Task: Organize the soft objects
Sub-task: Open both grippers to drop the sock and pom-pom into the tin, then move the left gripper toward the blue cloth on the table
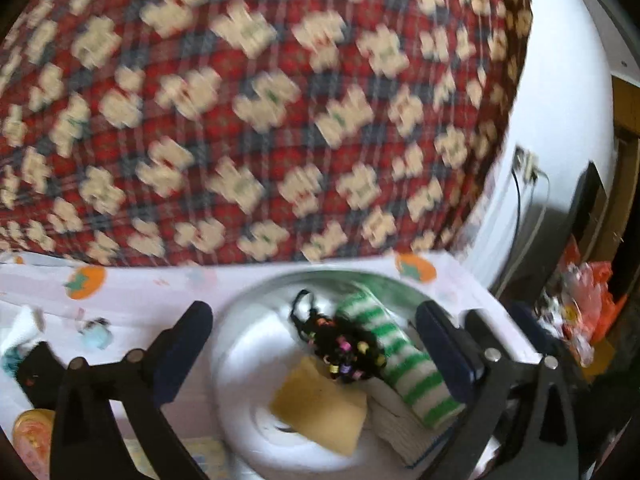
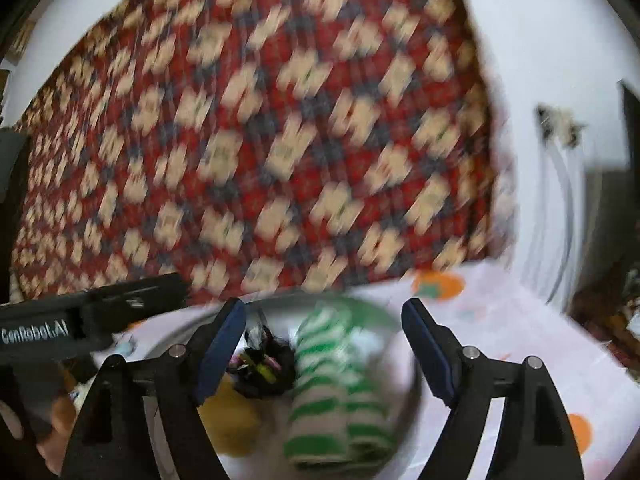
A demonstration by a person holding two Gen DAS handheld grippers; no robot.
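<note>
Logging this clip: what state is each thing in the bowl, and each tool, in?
Bowl: holds the soft items.
Striped sock: rolled, lying in bowl.
Black beaded bundle: lying against the sock.
Yellow sponge: flat in bowl.
Left tool: open, empty.
Right tool: open, empty.

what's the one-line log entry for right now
left gripper open | right gripper open | sock, sponge, beaded tie in bowl

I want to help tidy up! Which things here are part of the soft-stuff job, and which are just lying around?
Part of the job:
- round white bowl
- green-and-white striped rolled sock
- flat yellow sponge
- black fuzzy scrunchie with coloured beads
- folded white cloth

Just lying about:
- red, blue and cream patterned woven cushion
- white tablecloth printed with orange fruit
- orange plastic bags
</note>
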